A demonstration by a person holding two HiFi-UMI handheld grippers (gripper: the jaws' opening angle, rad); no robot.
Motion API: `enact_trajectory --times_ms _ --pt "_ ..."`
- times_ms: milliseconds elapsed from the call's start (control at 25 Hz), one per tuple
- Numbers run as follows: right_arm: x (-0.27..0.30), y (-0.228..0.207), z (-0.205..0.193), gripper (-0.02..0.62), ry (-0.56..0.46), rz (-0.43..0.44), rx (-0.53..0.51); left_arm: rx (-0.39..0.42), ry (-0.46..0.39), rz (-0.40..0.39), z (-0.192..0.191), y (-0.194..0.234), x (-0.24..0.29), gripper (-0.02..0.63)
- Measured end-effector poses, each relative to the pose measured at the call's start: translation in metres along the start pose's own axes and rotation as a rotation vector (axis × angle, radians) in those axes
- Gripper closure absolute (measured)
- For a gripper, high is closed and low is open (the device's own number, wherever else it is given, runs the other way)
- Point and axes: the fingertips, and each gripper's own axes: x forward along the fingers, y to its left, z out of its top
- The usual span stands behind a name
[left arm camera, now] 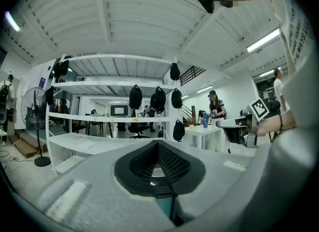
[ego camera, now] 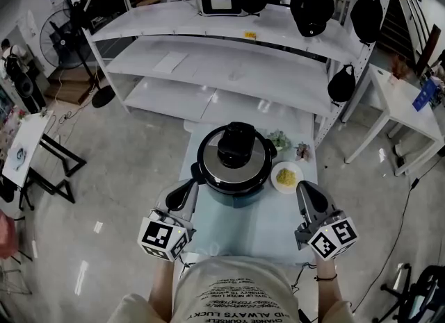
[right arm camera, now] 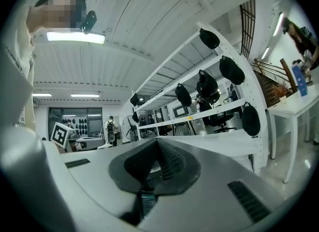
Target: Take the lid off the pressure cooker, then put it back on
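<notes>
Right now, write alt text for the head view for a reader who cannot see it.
A pressure cooker, lid on, stands on a small pale table, seen from above. The person's left gripper and right gripper, both shut and empty, flank it. A plate of yellow food sits right of the cooker; white shelving stands behind.

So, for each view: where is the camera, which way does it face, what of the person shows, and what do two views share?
Head view: on the person's head, facing steeply down at the pressure cooker on the table; shirt, left gripper and right gripper show.
Left gripper view: on the left gripper, facing level along its shut jaws toward the shelves; a wrist shows right.
Right gripper view: on the right gripper, facing the same shelves; shirt at left.
Shared: both gripper views show the shelves' hanging black bags.
</notes>
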Motion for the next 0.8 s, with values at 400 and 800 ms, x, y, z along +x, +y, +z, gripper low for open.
enact_trajectory --times_ms 400,800 --pt "-0.002 -0.006 -0.001 0.591 0.001 -0.042 -0.018 0.0 0.024 -0.005 -0.006 0.003 0.0 0.581" --pt "-0.001 -0.006 -0.003 0.591 0.007 -0.06 -0.036 -0.008 0.032 -0.002 -0.013 0.005 0.0 0.581"
